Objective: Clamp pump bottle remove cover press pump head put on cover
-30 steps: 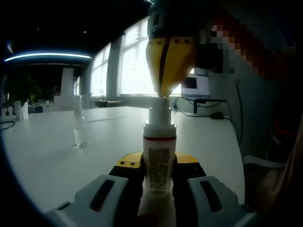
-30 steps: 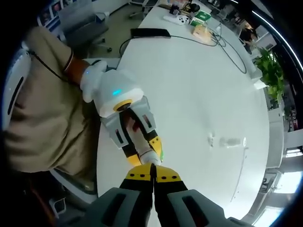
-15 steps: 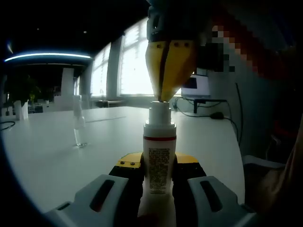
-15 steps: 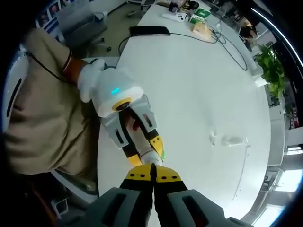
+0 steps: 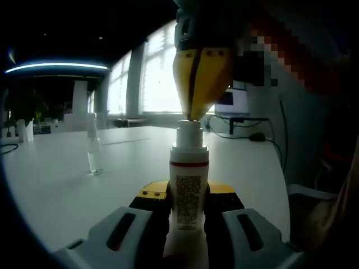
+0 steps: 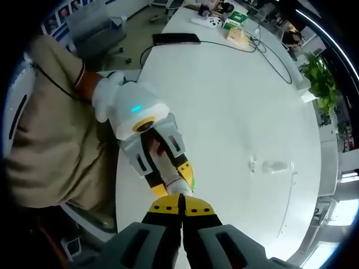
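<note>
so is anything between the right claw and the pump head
Nothing visible. The right claw, jaws closed, sits directly on top of the pump head of the pump bottle, which the left claw clamps. The clear cover stands well aside on the table.

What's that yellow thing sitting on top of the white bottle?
The right gripper, its yellow jaws shut, tip down on the pump head of the pump bottle, which the left gripper clamps. The contact spot itself is covered by the jaw tips.
</note>
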Tool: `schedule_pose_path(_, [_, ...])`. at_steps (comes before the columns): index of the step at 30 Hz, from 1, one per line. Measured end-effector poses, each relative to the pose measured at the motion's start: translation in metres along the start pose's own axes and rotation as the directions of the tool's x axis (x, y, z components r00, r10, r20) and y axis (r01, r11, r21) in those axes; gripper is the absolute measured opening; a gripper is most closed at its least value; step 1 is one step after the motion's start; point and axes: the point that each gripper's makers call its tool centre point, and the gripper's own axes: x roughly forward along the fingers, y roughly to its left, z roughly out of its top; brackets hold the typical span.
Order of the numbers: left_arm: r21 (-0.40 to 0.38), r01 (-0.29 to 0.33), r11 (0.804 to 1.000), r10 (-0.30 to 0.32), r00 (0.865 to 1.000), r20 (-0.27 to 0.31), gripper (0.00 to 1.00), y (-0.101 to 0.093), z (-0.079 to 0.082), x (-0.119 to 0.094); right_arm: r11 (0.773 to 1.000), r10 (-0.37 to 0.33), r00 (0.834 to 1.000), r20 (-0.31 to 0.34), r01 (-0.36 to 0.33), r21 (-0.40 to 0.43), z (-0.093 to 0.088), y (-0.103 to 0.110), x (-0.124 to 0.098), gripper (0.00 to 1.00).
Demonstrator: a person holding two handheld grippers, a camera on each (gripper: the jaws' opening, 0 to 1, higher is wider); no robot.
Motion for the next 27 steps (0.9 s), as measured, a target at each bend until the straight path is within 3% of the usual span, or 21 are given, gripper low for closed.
schedule_pose_path(14, [-0.001,0.000,1.000,0.000,1.000,-0.001,0.14,0.0011,0.0000,0.0007,0.999,-0.029,1.000,0.010,0.029,-0.018,0.0015,-0.0018,-0.0069,0.00])
schedule_pose_path(27, [0.000,0.002,1.000,-0.002,1.000,-0.001,0.14,-0.0002,-0.0003,0.0004,0.997,-0.081,0.994,0.075,0.080,0.013,0.0008,-0.0043,-0.0085,0.00])
